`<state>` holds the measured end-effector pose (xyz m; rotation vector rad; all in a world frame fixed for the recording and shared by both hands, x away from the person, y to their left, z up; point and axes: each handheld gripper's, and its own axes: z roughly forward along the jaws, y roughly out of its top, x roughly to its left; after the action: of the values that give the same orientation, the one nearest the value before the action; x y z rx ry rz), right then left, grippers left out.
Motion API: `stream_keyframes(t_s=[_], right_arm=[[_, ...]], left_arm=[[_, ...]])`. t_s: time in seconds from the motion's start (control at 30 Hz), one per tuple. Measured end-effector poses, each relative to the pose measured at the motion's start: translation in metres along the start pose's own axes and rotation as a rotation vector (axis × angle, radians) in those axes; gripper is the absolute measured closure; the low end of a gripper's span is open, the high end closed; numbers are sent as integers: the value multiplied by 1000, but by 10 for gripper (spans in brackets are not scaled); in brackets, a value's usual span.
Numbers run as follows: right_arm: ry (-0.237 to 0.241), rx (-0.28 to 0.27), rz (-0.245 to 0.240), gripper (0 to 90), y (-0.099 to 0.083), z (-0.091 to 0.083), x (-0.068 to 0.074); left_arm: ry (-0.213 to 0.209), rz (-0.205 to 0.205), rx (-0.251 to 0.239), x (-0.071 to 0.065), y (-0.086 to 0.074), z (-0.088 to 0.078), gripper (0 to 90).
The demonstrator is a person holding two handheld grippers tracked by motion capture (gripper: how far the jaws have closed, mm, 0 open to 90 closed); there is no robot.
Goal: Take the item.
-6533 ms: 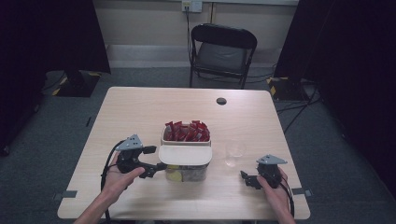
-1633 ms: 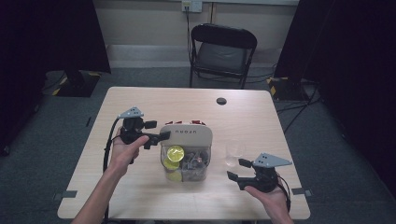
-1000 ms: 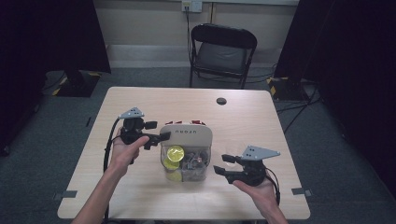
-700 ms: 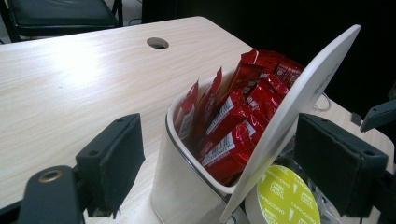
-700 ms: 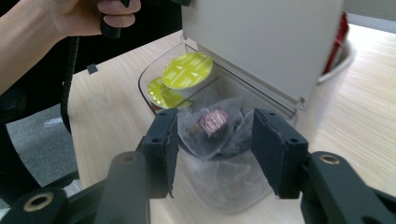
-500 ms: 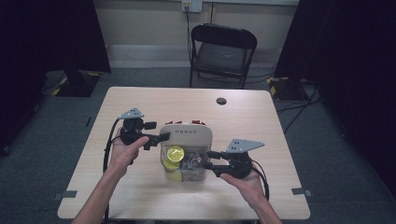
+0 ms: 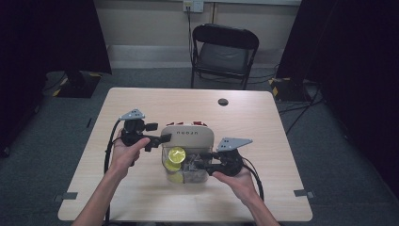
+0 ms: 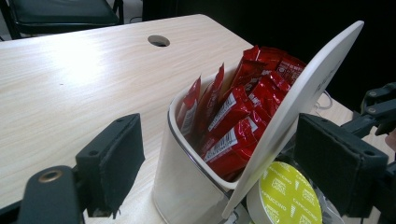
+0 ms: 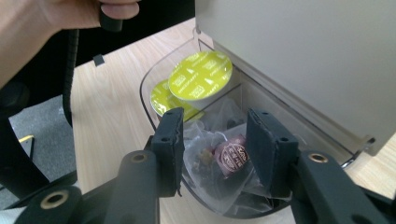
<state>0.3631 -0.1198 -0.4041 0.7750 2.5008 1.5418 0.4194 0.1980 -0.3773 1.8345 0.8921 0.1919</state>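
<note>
Nearest the person, the right gripper (image 7: 203,160) is reaching into the clear plastic lower tub (image 9: 154,74) of a two-tier container that is standing on the pale wooden surface (image 7: 263,122), toward its near edge; its jaws have just been closing and are standing at a middling gap. Between them, in the right gripper view, a clear sachet with a dark red round label (image 9: 229,155) is lying among other crumpled clear sachets, and the pads are not yet pressing on it. Just beyond the sachets, two round capsules with yellow-green foil lids (image 9: 201,75) are resting in the same tub, one leaning on the other. Over them the white upper tray (image 7: 188,136) is being held tilted up, uncovering the tub. The left gripper (image 7: 162,139) is gripping that tray at its left end: in the left gripper view one pad (image 8: 338,161) is sitting against the tray's flat white underside, while the other pad (image 8: 112,158) is standing beside the tray's curved wall, and whether that one is touching I cannot tell. Glossy red packets with white barcodes (image 8: 233,121) are standing packed upright inside the tray. Farther off, a small dark round hole (image 7: 223,101) is showing in the surface, and past the far edge a black folding chair (image 7: 225,52) is standing on the grey floor.
</note>
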Motion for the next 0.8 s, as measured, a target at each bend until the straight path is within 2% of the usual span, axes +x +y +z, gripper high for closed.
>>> stream_keyframes(t_s=[0.43, 0.8], right_arm=[[8, 19, 32, 654, -8, 6, -7], [42, 24, 31, 797, -9, 8, -7]], left_arm=[[-3, -1, 2, 0, 0, 0, 159], [-4, -1, 5, 1, 0, 0, 158]])
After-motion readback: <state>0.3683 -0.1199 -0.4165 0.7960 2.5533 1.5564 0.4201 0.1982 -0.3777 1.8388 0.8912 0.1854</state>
